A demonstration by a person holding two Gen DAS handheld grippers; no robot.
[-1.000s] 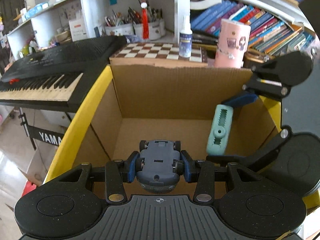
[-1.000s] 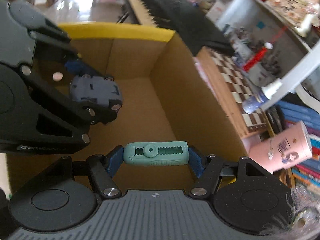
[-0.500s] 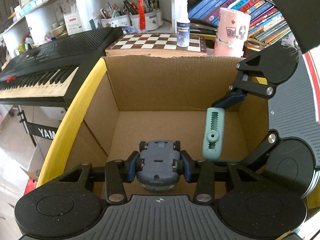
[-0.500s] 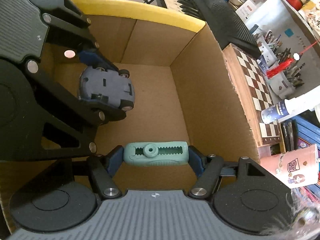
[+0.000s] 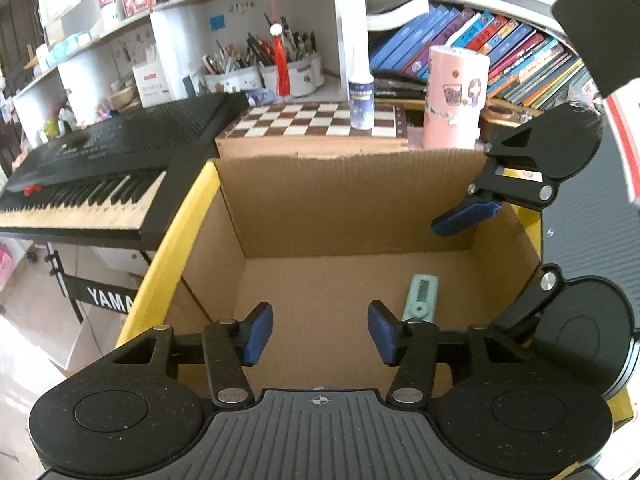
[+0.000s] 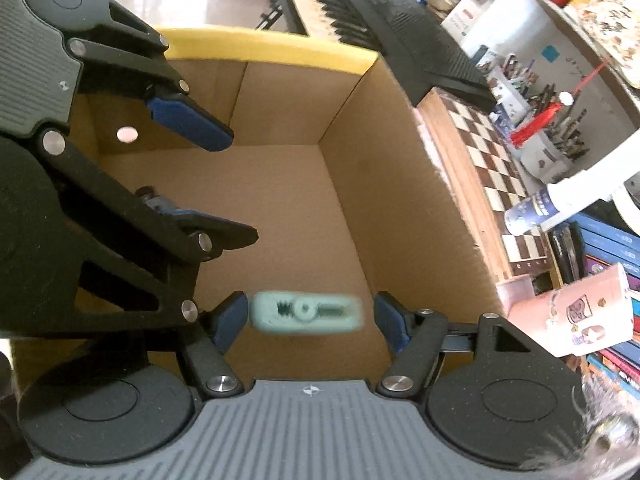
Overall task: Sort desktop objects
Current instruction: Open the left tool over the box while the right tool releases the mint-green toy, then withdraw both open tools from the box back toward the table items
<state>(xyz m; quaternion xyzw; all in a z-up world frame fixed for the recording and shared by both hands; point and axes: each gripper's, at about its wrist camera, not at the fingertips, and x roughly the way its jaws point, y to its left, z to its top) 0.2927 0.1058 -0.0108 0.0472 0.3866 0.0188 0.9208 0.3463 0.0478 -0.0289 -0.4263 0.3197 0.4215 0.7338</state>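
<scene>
Both grippers hang over an open cardboard box (image 5: 348,208), jaws apart and gripping nothing.

The left gripper (image 5: 320,330) has just been opening and nothing lies between its blue pads; the right gripper (image 6: 306,322) has its pads clear of the green clip (image 6: 306,313), which shows blurred between them and, in the left view, lies near the right wall of the box; a keyboard (image 5: 100,172) and a chessboard (image 5: 316,122) stand beside the box.
</scene>
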